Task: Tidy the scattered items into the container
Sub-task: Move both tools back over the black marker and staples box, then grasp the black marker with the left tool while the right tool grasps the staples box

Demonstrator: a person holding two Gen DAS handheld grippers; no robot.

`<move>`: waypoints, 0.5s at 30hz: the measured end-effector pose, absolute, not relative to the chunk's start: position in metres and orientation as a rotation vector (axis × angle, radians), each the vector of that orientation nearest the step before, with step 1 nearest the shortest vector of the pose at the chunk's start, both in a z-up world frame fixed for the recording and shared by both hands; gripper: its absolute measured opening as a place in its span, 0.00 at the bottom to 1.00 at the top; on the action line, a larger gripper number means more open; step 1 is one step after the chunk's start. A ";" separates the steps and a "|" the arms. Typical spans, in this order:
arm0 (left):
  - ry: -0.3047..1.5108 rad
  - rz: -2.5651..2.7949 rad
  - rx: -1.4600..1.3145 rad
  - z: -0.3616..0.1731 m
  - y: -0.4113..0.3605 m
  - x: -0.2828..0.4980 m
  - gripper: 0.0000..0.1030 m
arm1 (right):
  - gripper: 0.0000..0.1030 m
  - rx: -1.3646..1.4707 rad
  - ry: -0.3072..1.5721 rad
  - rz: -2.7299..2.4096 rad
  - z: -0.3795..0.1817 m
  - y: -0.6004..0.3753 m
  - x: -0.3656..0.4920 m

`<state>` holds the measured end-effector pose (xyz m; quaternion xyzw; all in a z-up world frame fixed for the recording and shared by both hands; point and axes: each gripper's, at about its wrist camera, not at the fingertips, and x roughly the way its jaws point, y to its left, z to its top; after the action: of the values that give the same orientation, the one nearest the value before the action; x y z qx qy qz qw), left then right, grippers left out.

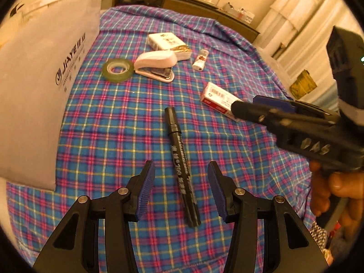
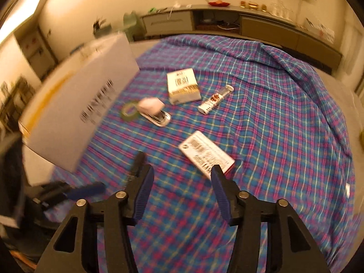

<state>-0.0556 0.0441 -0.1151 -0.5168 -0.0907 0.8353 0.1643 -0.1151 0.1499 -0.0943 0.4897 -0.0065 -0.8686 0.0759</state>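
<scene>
A black marker [image 1: 180, 163] lies on the plaid cloth, its near end between the open jaws of my left gripper [image 1: 181, 171], apart from both pads. My right gripper [image 2: 182, 175] is open and empty above the cloth, near a red-and-white box [image 2: 206, 157]; it also shows in the left wrist view [image 1: 248, 107], reaching in from the right over that box [image 1: 216, 96]. A white cardboard box [image 1: 43, 91] stands at the left [image 2: 75, 109]. A tape roll [image 1: 117, 69], a pink stapler [image 1: 157, 64], a white-and-gold pack [image 1: 169, 44] and a small tube [image 1: 200, 60] lie further back.
The plaid cloth [image 1: 102, 136] covers a round table. A low cabinet [image 2: 227, 25] with small items runs along the back wall. A curtain [image 1: 295, 18] hangs at the right. The right wrist view is blurred.
</scene>
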 end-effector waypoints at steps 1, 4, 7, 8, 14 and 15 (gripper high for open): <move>-0.259 2.378 -1.475 -0.118 0.045 -0.057 0.49 | 0.57 1.478 0.044 -2.596 -0.100 0.149 -0.119; -0.232 2.387 -1.456 -0.120 0.050 -0.059 0.50 | 0.59 1.487 0.232 -2.557 -0.115 0.144 -0.129; -0.184 2.400 -1.420 -0.121 0.056 -0.059 0.52 | 0.60 1.483 0.359 -2.519 -0.125 0.141 -0.137; -0.167 2.408 -1.408 -0.121 0.058 -0.059 0.52 | 0.64 1.475 0.393 -2.513 -0.128 0.141 -0.140; -0.041 2.444 -1.365 -0.124 0.065 -0.059 0.14 | 0.52 1.464 0.293 -2.457 -0.139 0.154 -0.153; -0.049 2.440 -1.364 -0.125 0.064 -0.060 0.13 | 0.44 1.459 0.261 -2.462 -0.138 0.158 -0.154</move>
<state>-0.0603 0.0644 -0.1246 -0.4806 -0.0174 0.8597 0.1721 -0.1535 0.1582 -0.1384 0.5030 0.0900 -0.8491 0.1335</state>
